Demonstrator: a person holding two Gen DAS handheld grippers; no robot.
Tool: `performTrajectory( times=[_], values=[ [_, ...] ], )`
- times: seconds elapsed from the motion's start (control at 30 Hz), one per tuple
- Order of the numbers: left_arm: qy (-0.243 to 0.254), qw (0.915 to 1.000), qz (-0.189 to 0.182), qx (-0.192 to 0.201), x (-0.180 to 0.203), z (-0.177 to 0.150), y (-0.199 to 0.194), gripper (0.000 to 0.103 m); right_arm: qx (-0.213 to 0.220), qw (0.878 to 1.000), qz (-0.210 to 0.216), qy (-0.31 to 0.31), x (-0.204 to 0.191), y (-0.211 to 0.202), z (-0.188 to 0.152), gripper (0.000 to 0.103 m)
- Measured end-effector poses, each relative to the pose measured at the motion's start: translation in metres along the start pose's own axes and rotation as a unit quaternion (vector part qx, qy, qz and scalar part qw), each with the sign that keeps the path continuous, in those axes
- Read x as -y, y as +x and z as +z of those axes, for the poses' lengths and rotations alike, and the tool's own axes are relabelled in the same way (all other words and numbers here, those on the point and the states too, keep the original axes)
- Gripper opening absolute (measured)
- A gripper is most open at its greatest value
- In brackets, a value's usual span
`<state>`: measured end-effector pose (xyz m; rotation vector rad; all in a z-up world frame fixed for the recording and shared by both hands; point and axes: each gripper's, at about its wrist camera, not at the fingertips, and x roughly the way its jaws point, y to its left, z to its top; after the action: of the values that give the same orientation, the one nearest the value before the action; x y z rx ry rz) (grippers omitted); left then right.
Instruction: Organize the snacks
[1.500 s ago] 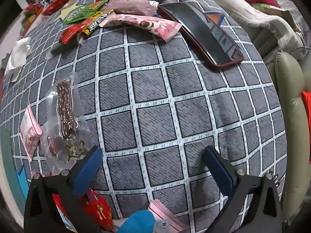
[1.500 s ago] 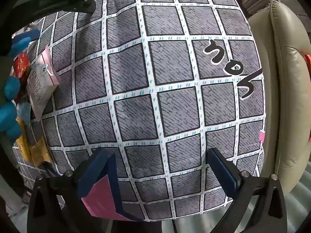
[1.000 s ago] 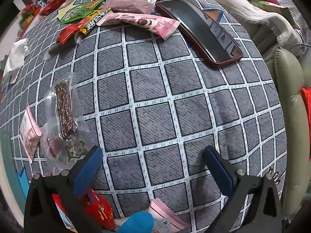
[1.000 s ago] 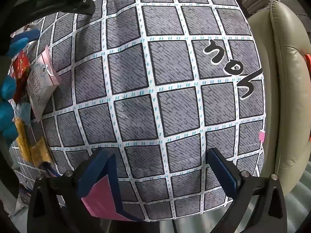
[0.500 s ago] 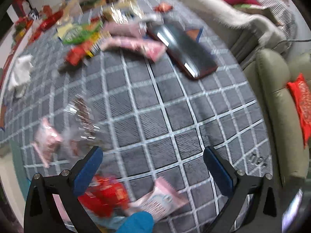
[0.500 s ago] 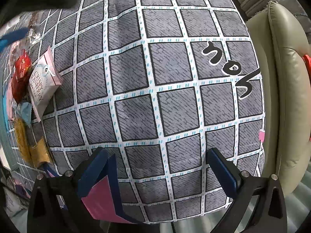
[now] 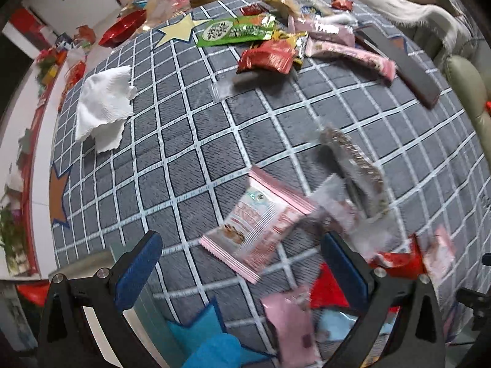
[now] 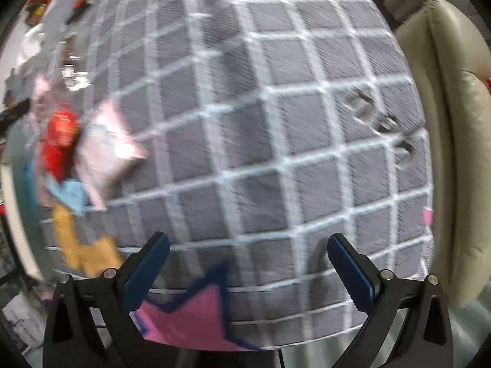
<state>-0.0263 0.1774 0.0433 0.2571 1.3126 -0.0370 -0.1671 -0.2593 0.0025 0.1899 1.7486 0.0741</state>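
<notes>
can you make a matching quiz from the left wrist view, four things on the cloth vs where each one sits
Things:
1. napkin
2. green packet
3. phone
4. pink packet

Places:
A. far right, dark and flat
B. nearest, between the left claw's fingers
C. left side, crumpled and white
D. far end, beside the yellow star

Pairs: 1-C, 2-D, 3-A, 4-B
</notes>
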Motion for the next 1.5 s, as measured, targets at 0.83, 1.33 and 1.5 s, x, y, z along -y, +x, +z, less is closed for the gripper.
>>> performTrajectory(
  times=[0.83,1.33,1.5],
  values=[
    [-0.131,0.9878,-0.056,-0.065,-0.009,0.030,0.052,0.103,0.010,0.989,-0.017,0.146,-0.048,0.015,0.120,0.103],
    [-0.084,0.9935,-0.056,-0.053,0.053,0.041,0.026,0.045,0.045,0.999,-0.029,0.010,-0.148,0.000,0.082,0.039],
    [-0.112,0.9912,-0.059,-0.040,0.061,0.033,0.006,0.044,0.060,0.998,0.030,0.016,-0.115,-0.018,0.078,0.039]
  ],
)
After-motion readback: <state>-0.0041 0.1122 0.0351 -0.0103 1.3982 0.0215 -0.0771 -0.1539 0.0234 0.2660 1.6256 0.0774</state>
